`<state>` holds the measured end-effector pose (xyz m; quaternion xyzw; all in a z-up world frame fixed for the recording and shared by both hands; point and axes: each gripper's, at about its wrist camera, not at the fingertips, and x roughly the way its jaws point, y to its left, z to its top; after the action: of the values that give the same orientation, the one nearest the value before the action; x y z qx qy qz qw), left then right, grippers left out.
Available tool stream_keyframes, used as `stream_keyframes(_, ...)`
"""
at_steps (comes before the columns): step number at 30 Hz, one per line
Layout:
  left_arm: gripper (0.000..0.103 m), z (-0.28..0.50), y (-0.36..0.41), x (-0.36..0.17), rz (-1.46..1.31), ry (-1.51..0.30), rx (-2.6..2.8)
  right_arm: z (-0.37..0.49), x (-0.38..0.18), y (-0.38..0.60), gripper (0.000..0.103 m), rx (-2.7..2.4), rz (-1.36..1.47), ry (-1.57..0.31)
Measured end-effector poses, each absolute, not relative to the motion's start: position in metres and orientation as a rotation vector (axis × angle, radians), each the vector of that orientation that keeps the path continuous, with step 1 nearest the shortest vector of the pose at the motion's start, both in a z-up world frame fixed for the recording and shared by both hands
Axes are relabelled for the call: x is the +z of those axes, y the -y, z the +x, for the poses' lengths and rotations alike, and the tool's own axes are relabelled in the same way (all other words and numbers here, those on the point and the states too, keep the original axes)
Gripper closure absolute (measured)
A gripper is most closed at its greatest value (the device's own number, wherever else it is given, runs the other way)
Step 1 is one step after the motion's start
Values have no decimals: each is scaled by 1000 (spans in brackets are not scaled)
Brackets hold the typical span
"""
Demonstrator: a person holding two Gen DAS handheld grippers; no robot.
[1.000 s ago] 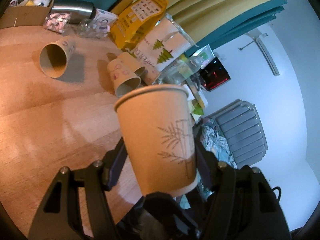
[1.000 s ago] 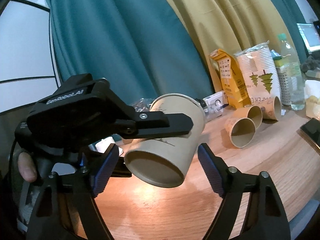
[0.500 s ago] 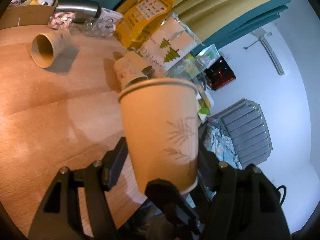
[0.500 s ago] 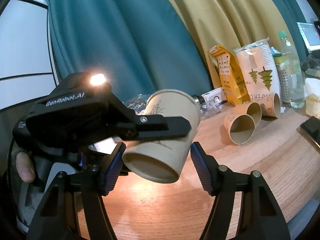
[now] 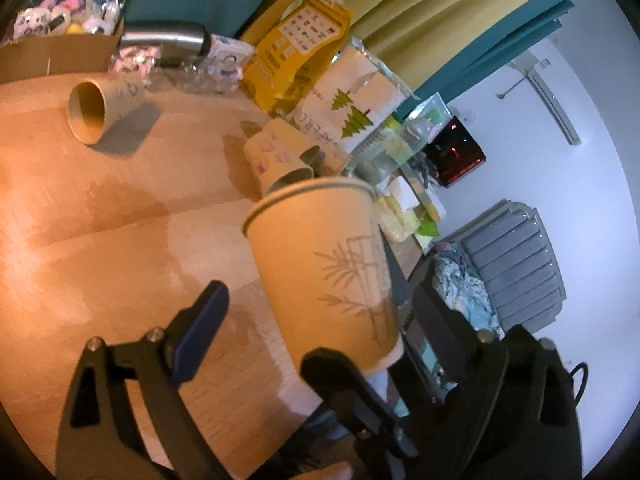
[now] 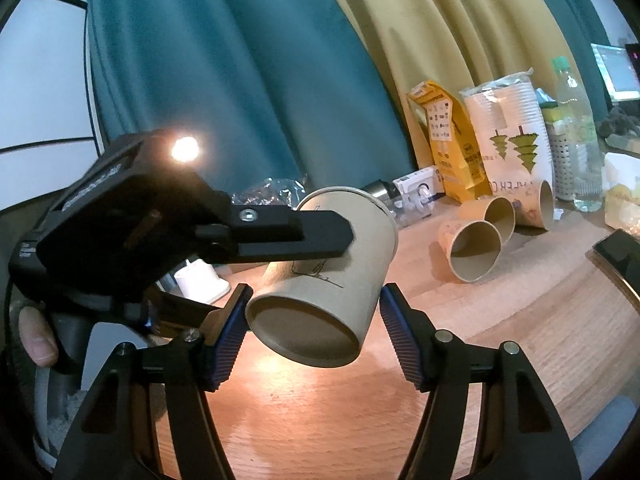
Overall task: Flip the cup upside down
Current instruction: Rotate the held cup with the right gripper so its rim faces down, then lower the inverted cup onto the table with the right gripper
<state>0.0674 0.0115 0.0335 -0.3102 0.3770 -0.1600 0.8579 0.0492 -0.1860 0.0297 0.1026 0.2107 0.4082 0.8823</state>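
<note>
A tan paper cup (image 5: 320, 264) with a grey bamboo print hangs in the air above the wooden table (image 5: 100, 220), tilted, its base toward the right wrist camera (image 6: 316, 304). My right gripper (image 6: 314, 322) is shut on the cup near its base, one pad on each side. My left gripper (image 5: 316, 328) is open; its left finger (image 5: 200, 328) stands clear of the cup, its right finger is hidden behind the cup. In the right wrist view one left finger (image 6: 280, 236) lies over the cup's side.
A paper cup (image 5: 96, 108) lies on its side at the far left. Two more cups (image 6: 476, 248) lie by a sleeve of cups (image 6: 508, 136), a yellow bag (image 6: 444, 140) and a bottle (image 6: 576, 136). A phone (image 6: 620, 252) lies at the right edge.
My left gripper has opened off the cup, its left finger swinging away. My right gripper has closed in on the cup's base and now holds it.
</note>
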Motion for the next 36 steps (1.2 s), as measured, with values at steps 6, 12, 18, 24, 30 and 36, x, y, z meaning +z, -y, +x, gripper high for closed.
stream_keyframes(6,9,57,-22,39,-573,-732,-289,58,30,179,35,855,172,-516)
stream_keyframes(12,9,35,-34,49,-410,-591,-217,73,28,171,35,868,66,-620)
stream_keyframes(18,9,25,-49,30,-306,-520,-160,97,30,161,35,907,-136,-827)
stream_keyframes(24,9,24,-52,10,-289,-480,-150,118,30,139,39,940,-312,-1037)
stream_keyframes(30,9,19,-44,4,-256,-457,-179,125,24,111,41,915,-461,-1076)
stream_keyframes(36,9,23,-46,0,-283,-485,-191,134,21,108,41,892,-434,-1033)
